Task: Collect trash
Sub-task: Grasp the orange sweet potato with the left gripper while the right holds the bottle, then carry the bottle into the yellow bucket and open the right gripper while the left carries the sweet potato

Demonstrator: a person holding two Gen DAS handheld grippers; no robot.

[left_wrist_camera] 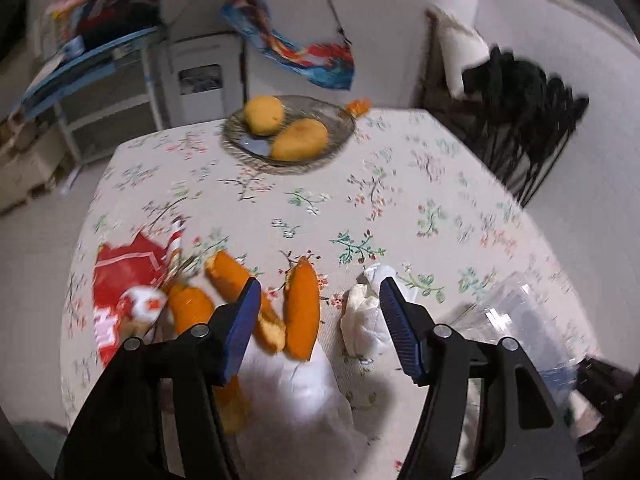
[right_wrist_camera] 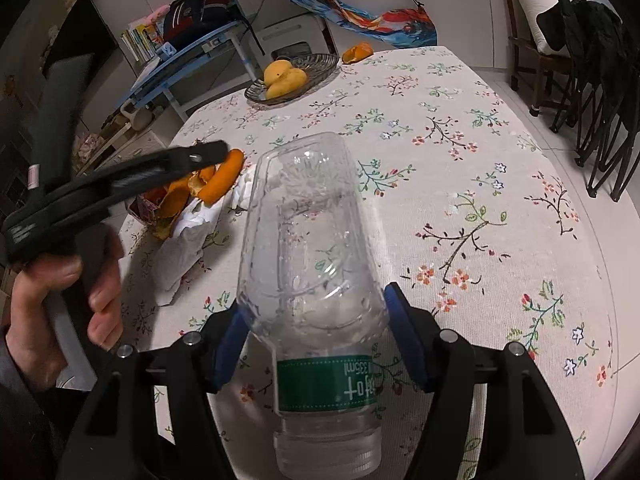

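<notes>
A green label (right_wrist_camera: pixel 326 384) is seen around the clear plastic bottle (right_wrist_camera: pixel 312 264). On it, "335ml" can be read upside down, beside white letters too unclear to be read. White marks on the red wrapper (left_wrist_camera: pixel 120 288) are too blurred to be read.

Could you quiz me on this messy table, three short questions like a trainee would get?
1. True or false: the right tool grips a bottle.
2. What fills the bowl? A) mangoes B) eggs C) bread
3. Fill in: the left tool hangs open over orange ____ on a tissue.

Key: 1 true. 2 A, two mangoes. 3 peels.
</notes>
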